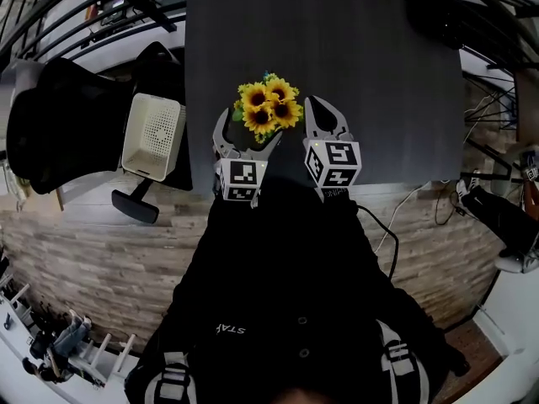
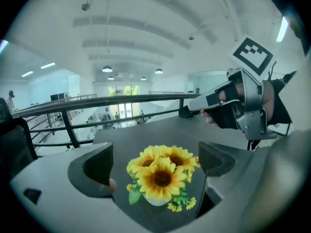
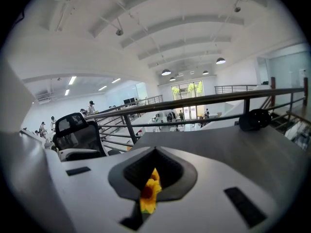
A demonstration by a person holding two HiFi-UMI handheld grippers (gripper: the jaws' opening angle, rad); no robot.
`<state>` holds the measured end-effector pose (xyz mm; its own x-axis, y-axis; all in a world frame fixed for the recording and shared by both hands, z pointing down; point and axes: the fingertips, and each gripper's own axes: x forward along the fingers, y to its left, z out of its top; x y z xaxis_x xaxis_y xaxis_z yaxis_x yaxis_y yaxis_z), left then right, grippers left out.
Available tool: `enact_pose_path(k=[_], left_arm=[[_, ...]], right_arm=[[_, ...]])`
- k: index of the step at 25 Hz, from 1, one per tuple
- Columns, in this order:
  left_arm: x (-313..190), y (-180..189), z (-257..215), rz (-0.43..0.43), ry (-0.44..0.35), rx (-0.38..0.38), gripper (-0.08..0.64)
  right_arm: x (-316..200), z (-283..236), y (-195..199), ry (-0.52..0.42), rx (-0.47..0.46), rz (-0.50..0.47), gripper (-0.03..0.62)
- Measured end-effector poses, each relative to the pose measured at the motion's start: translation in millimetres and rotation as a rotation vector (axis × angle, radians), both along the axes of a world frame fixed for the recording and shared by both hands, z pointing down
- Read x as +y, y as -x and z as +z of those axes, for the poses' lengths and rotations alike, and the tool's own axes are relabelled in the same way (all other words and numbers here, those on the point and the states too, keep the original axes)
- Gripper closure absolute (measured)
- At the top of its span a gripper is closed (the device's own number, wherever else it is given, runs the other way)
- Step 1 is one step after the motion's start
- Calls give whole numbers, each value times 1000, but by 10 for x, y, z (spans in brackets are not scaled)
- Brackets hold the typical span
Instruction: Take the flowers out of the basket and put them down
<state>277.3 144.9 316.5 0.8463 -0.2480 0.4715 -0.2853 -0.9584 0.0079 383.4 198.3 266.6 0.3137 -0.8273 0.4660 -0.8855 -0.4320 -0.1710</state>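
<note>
The person's jacket (image 1: 278, 301) is black; left gripper (image 1: 251, 126) and right gripper (image 1: 315, 103) are grey.

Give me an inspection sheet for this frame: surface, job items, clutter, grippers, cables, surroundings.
Surface: dark table, mostly bare.
Job's things: flowers upright on the table; white basket at its left edge.
Clutter: nothing seen.
Grippers: left gripper fingers apart, flowers between them; right gripper fingers together, beside the flowers.
Cables: cable below the table's near edge.
Surroundings: black chair, railing, open hall.
</note>
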Motion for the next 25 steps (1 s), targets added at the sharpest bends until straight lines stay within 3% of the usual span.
enact_pose_path(k=[5,10,12,14,18,21,25], left_arm=[[-149,-112,-604,-4,-54,130,57],[-206,-152,-914,-5,-78,188,94],[-219,-143,-1032,-12,-81,218,166],[-222,-136,-1165,-13,-94,255,288],[-229,-155,-1395,-17,-116,298,351],[-269,-127,-1551,-40,-124,335,496],[-274,-107,-1700,-53,-136,359,526]], right_arm=[[-74,-429,68,-62,60,-4,580],[-87,-685,96,-89,116,-3,580],[-89,-767,117,-98,128,-2,580],[-99,-856,147,-111,143,-8,580],[-122,-1047,178,-141,168,-16,580],[-148,-1160,214,-164,182,-19,580],[-164,-1301,268,-189,200,-29,580]])
